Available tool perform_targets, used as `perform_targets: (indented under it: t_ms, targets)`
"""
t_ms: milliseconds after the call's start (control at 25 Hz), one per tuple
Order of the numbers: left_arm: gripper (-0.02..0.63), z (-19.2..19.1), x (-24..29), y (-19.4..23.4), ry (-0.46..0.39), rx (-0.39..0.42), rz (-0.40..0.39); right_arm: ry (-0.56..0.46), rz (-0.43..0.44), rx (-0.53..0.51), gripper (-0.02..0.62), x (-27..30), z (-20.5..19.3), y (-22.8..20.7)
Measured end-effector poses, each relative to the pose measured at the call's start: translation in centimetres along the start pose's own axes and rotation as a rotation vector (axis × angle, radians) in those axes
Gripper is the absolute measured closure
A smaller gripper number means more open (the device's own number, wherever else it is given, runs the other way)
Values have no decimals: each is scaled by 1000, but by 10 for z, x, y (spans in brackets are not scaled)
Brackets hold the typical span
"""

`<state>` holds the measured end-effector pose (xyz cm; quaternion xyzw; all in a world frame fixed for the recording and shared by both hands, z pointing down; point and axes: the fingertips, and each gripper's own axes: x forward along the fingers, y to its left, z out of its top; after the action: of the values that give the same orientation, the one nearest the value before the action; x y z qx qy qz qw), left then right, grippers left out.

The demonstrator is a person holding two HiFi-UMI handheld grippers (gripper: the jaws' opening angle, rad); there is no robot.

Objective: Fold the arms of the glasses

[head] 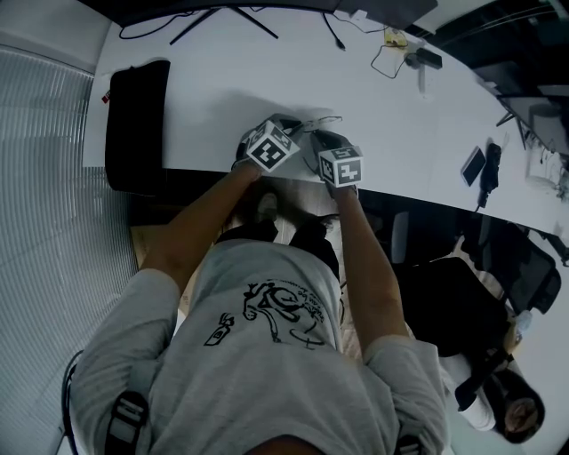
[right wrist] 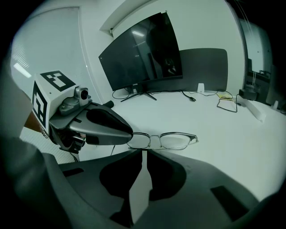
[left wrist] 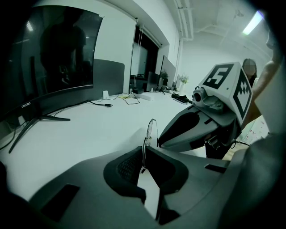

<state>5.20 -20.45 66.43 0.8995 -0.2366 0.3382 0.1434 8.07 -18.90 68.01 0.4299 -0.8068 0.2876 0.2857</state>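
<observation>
Thin metal-framed glasses [head: 320, 118] are held just above the white table [head: 213, 71] near its front edge. In the right gripper view their two lenses [right wrist: 174, 140] face me. The left gripper view has them edge-on [left wrist: 151, 129]. My left gripper [left wrist: 144, 150] is shut on one end of the frame, and its dark finger [right wrist: 107, 127] hides that end. My right gripper [right wrist: 143, 152] is closed to a thin slit right at the lower rim by the bridge, apparently pinching a thin part there. Both grippers [head: 286, 124] [head: 313, 135] meet side by side.
A dark curved monitor [right wrist: 143, 53] stands on its legs [head: 222, 18] at the back of the table. A black pad [head: 135, 124] lies at the left end. Cables and small items [head: 400, 49] sit far right, with a phone [head: 474, 164]. A dark chair [head: 453, 302] stands beside me.
</observation>
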Motion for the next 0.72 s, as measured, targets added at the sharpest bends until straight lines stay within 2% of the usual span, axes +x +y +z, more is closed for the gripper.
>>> perform_targets:
  t_ms: [440, 720]
  targets:
    - [566, -4, -4, 4, 1, 12, 15, -19, 4, -17, 555, -12, 3, 3]
    - [568, -7, -6, 4, -1, 15, 27, -30, 28, -49, 520, -32, -11, 18]
